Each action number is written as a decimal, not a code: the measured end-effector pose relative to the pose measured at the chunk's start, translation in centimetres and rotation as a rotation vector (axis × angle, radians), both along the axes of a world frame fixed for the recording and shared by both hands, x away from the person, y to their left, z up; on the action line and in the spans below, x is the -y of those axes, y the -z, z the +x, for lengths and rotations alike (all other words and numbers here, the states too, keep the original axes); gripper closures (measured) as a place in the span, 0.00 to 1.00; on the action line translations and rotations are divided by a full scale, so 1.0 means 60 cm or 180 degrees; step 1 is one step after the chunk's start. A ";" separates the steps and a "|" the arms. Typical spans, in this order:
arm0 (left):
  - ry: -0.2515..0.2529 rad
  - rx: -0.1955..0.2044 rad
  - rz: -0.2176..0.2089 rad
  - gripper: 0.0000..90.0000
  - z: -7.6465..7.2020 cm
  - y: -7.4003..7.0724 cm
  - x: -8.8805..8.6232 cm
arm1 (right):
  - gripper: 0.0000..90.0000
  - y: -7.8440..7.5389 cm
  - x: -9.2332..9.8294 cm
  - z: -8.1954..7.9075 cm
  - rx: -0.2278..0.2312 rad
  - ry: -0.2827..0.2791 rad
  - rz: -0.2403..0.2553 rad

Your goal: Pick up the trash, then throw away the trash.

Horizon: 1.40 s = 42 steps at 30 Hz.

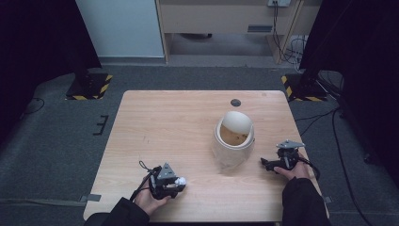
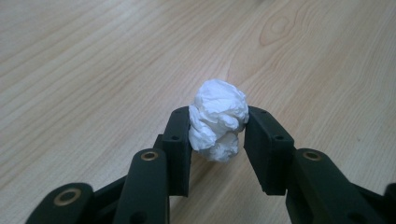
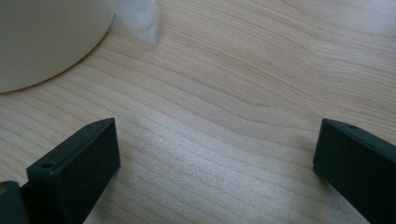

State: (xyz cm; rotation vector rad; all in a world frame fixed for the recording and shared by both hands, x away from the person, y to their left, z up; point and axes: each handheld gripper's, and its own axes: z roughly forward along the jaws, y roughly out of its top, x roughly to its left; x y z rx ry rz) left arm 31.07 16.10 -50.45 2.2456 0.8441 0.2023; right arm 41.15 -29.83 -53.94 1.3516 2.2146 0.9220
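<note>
Tissue wad (image 2: 218, 119) clamped in left gripper (image 2: 218, 135); underside hidden.

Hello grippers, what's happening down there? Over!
Left gripper shut on crumpled tissue ball. Right gripper open, holding nothing, beside the beige bin. Nothing blocking the way to the bin.

My left gripper (image 2: 218, 133) is black, clamped on a white crumpled tissue (image 2: 218, 120). The table (image 1: 169, 122) is pale striped wood. At two o'clock, a cream bin (image 1: 234, 141) with a brownish inside.
</note>
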 end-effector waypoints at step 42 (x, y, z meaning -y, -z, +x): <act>-0.0306 0.0756 -0.0919 0.69 0.010 -0.068 -0.020 | 0.01 0.000 0.000 0.000 0.0003 -0.0003 -0.0002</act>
